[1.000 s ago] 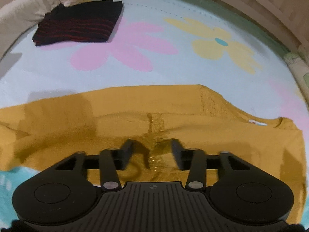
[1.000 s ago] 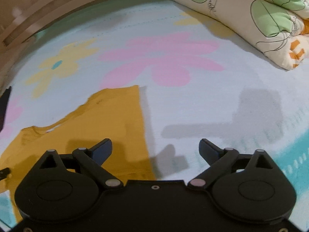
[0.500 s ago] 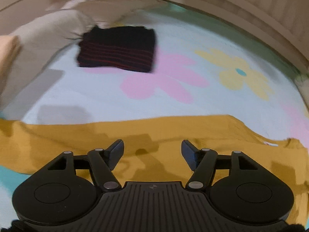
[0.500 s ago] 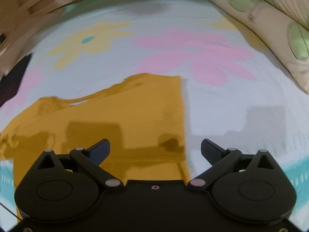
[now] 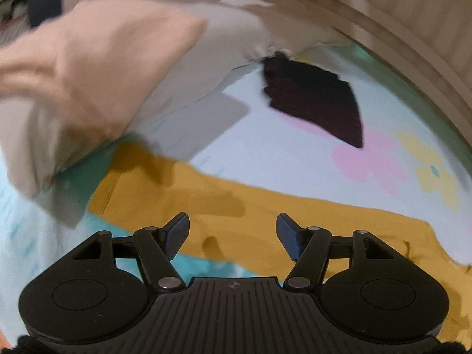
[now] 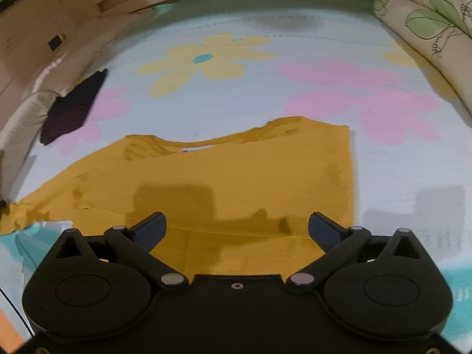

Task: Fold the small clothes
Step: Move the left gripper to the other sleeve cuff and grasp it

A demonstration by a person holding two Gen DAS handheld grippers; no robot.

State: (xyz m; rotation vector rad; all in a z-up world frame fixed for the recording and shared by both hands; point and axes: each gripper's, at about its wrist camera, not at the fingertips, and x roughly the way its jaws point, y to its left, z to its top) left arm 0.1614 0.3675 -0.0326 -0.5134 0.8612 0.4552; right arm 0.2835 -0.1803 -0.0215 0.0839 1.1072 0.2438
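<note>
A mustard-yellow top lies flat on the flowered bed sheet, its neckline on the far side. In the left wrist view the same top runs across the frame, one end reaching left under a pillow's shadow. My left gripper is open and empty just above the top's near edge. My right gripper is open and empty above the top's right part, near its straight right edge.
A folded black garment with red stripes lies at the far side of the sheet; it also shows in the right wrist view. Beige pillows lie at the left. A flowered quilt lies at far right. A wooden headboard lies beyond.
My left gripper opened, let go of the yellow fabric and swung left toward the pillows. My right gripper stayed open and moved left over the top.
</note>
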